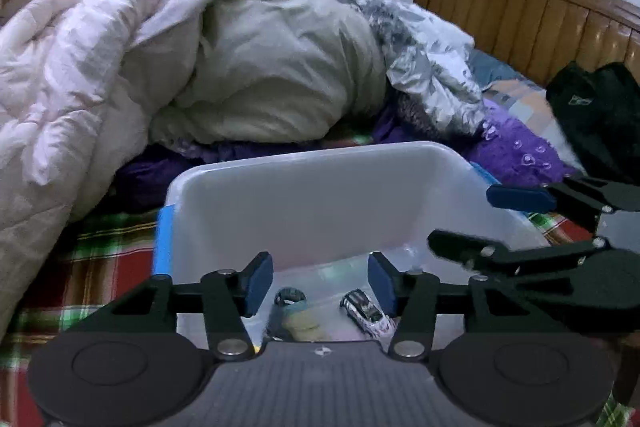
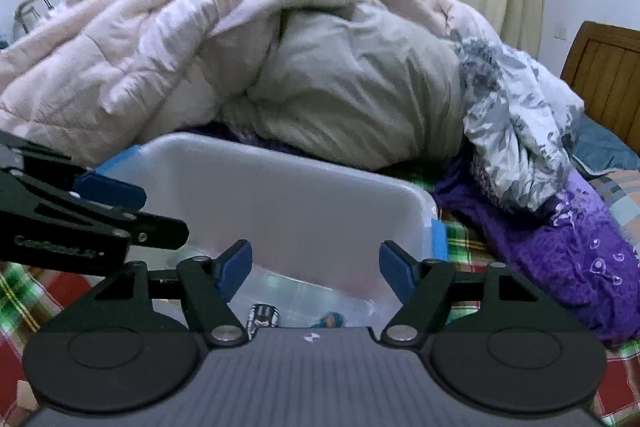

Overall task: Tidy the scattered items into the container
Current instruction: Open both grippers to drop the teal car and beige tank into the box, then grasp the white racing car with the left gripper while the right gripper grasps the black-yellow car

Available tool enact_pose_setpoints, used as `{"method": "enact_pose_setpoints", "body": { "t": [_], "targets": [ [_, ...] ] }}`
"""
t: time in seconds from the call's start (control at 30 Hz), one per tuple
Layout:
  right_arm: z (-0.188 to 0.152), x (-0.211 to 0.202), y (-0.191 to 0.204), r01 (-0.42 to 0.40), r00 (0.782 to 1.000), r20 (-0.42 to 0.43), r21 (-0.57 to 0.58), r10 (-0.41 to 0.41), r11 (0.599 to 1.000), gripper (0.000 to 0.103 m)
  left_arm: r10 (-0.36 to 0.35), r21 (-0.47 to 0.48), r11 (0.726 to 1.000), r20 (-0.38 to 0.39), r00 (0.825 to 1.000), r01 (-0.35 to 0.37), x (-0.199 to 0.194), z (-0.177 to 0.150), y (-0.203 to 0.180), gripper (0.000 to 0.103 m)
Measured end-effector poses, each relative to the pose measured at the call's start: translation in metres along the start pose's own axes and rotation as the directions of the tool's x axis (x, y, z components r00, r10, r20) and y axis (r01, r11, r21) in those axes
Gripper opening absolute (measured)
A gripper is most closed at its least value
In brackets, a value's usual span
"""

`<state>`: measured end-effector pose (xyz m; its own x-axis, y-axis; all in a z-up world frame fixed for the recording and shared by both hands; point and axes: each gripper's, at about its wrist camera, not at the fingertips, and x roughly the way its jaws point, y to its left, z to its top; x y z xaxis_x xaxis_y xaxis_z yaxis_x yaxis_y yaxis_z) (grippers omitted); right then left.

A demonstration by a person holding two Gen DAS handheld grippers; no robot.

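Tongs of the left hand [image 1: 320, 283] are seen spread and empty over the translucent container [image 1: 320, 187] on the plaid-covered bed [image 1: 100, 259], where a toy car [image 1: 366, 309] already lies. From the right wrist, the right tongs [image 2: 316, 269] are likewise shown apart and empty above the container; both are best lifted straight clear of its rim.

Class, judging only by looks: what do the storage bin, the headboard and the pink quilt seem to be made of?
Storage bin: likely plastic, translucent and frosted; the plaid sheet shows faintly through.
Headboard: apparently wood, glossy varnish; slatted panels catch highlights.
Pink quilt: soft padded fabric, matte, with stitched puckers.
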<state>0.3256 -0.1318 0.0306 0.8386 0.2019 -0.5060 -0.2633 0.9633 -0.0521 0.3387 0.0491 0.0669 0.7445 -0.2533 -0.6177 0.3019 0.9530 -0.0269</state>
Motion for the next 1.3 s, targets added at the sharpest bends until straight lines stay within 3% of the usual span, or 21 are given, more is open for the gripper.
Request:
{"method": "enact_pose_setpoints", "body": {
  "t": [0.1,0.17,0.27,0.33,0.47,0.67,0.87,1.03,1.13,1.2,1.3],
  "targets": [
    [-0.002,-0.025,-0.002,-0.021,0.999,0.030,0.020,0.020,1.000,0.073,0.013,0.032,0.999,0.020,1.000,-0.013,-0.031,-0.014,-0.006,0.061],
    [-0.005,-0.045,-0.001,-0.045,0.998,0.037,0.028,0.044,0.999,0.073,0.004,0.032,0.999,0.024,1.000,-0.004,-0.055,-0.031,-0.011,0.072],
    [-0.017,-0.075,0.002,-0.106,0.994,0.012,0.052,0.106,0.993,0.074,-0.041,0.028,0.999,0.006,0.999,0.041,-0.082,-0.064,-0.019,0.073],
    [-0.031,-0.090,0.008,-0.134,0.991,-0.021,0.039,0.135,0.990,0.074,-0.030,0.058,0.998,-0.024,0.999,0.032,-0.097,-0.090,-0.029,0.073],
    [-0.071,-0.124,0.032,-0.142,0.987,-0.098,-0.110,0.131,0.984,0.073,-0.017,0.173,0.984,-0.101,0.995,0.034,-0.126,-0.147,-0.052,0.073],
    [-0.128,-0.158,0.046,-0.140,0.978,-0.186,-0.258,0.093,0.956,0.073,-0.024,0.345,0.934,-0.182,0.983,0.087,-0.153,-0.213,-0.077,0.073],
    [-0.160,-0.175,0.039,-0.139,0.966,-0.246,-0.244,0.077,0.960,0.073,-0.024,0.541,0.832,-0.184,0.983,0.122,-0.164,-0.249,-0.103,0.073],
    [-0.163,-0.178,0.031,-0.134,0.966,-0.244,-0.178,0.088,0.975,0.073,-0.038,0.647,0.749,-0.172,0.984,0.142,-0.156,-0.244,-0.110,0.070],
    [-0.165,-0.176,0.034,-0.140,0.966,-0.241,-0.170,0.097,0.975,0.073,-0.045,0.713,0.682,-0.177,0.983,0.160,-0.147,-0.238,-0.113,0.065],
    [-0.166,-0.175,0.036,-0.136,0.968,-0.232,-0.172,0.094,0.976,0.073,-0.041,0.726,0.664,-0.207,0.977,0.182,-0.136,-0.232,-0.112,0.060],
    [-0.167,-0.173,0.036,-0.129,0.970,-0.224,-0.153,0.092,0.980,0.074,-0.098,0.707,0.649,-0.290,0.952,0.282,-0.122,-0.223,-0.107,0.058]
  ]
}}
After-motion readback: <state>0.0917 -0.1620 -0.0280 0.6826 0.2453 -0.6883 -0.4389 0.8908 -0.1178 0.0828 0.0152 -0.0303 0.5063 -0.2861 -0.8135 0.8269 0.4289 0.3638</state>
